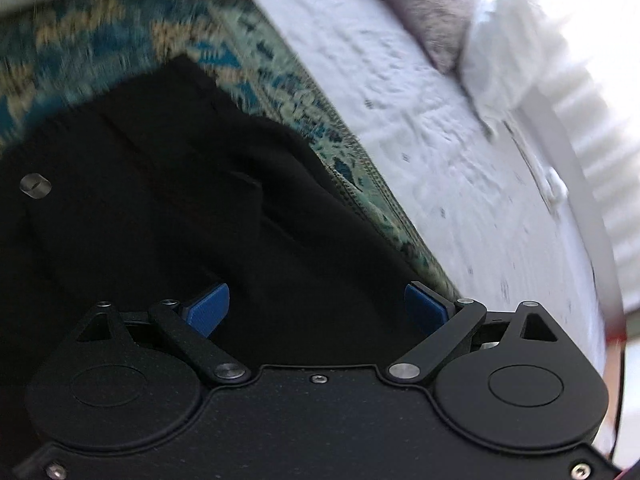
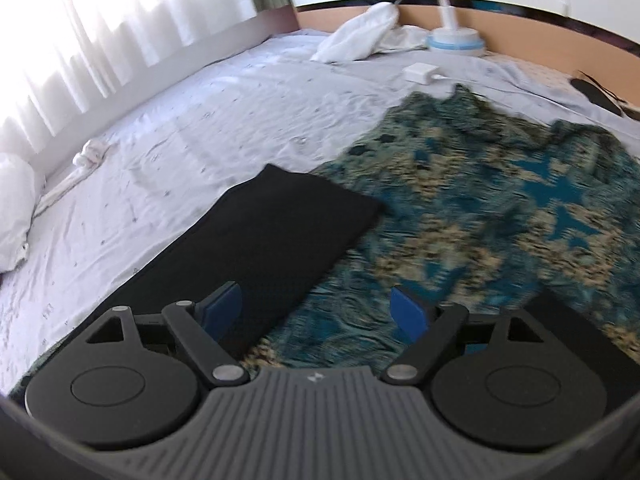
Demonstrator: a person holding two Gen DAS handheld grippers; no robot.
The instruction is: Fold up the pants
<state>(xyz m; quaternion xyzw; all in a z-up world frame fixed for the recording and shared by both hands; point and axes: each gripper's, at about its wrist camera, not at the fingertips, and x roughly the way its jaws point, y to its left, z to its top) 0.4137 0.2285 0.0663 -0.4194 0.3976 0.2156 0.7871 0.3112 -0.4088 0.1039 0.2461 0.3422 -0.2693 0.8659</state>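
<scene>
White bed [image 2: 200, 120] carries a patterned blanket [image 2: 500, 208]; black pants [image 2: 280, 232] lie along its edge, one leg stretching away from the right gripper [image 2: 316, 312]. Both grippers' jaws, left [image 1: 316, 310] included, are apart.

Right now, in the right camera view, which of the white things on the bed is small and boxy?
The white charger block near the headboard; the crumpled white cloth and the pillow are soft and shapeless.

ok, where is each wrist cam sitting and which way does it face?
Left wrist: on the left gripper, low over the black pants, facing along the rug edge and sheet; open blue fingers show.
Right wrist: on the right gripper, higher, facing across the bed; open fingers show.
Shared: pants, rug, sheet.
</scene>
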